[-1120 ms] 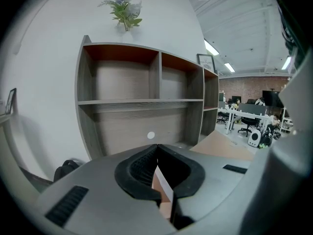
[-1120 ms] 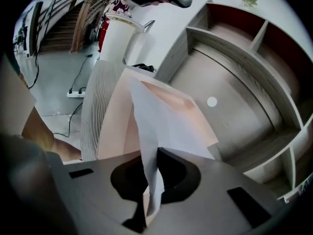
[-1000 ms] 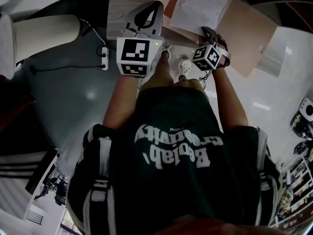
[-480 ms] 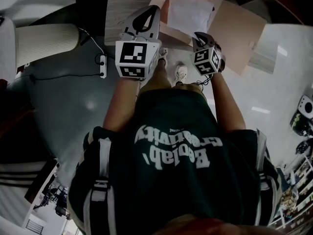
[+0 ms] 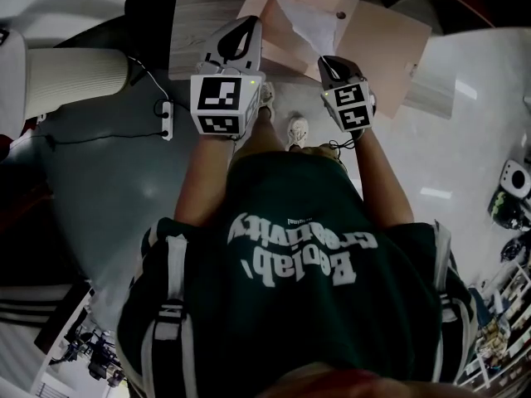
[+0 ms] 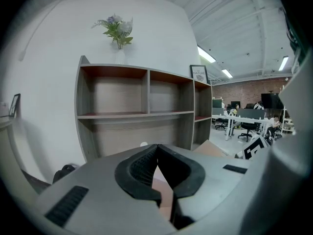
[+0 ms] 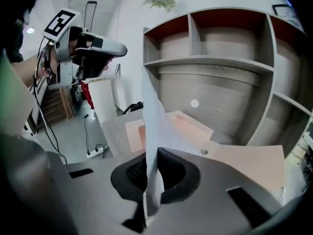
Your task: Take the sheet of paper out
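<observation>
Just left of centre at the top of the head view, the left gripper (image 5: pixel 246 25) hovers over the wooden desk (image 5: pixel 195 15). Its jaws are clenched on nothing, and its own view shows only the shelf unit (image 6: pixel 142 106) beyond them. To its right, the white sheet of paper (image 5: pixel 305 16) stands lifted above the pink envelope (image 5: pixel 382 36). The right gripper (image 5: pixel 326 61) pinches the sheet by one edge, jaws pressed tight on it. The withdrawal looks nearly done, though I cannot tell whether the far corner has cleared the envelope's mouth. The next move calls for drawing the sheet gently up and back until it is free, without tearing it.
</observation>
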The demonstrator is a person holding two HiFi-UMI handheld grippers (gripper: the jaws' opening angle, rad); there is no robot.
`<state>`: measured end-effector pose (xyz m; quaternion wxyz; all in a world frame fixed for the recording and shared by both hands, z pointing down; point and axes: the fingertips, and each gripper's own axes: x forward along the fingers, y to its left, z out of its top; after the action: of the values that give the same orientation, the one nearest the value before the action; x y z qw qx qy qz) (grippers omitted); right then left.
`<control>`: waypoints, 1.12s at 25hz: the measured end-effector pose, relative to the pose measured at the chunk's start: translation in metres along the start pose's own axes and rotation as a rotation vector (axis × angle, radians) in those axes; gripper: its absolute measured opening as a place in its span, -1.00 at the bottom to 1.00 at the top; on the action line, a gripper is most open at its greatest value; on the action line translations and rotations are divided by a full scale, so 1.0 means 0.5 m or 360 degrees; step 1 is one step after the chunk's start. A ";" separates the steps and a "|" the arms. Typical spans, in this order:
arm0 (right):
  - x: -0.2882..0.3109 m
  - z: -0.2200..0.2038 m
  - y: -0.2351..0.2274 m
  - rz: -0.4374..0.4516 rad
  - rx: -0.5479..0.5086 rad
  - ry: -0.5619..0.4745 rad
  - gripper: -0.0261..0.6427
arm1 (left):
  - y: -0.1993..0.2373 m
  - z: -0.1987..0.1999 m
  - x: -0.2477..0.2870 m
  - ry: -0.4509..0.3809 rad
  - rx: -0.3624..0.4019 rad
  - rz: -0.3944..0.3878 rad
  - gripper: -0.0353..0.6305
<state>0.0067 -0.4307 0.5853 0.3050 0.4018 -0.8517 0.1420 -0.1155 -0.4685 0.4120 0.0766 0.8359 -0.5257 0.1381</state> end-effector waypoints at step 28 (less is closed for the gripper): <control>-0.449 0.165 -0.105 -0.0179 0.0215 -0.0743 -0.82 | -0.252 0.099 -0.087 -0.0139 0.0115 -0.0041 -0.83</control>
<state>0.1239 -0.3698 0.3790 0.0800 0.4899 -0.8639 0.0847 -0.0125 -0.3900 0.3537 0.0250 0.8501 -0.5123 0.1194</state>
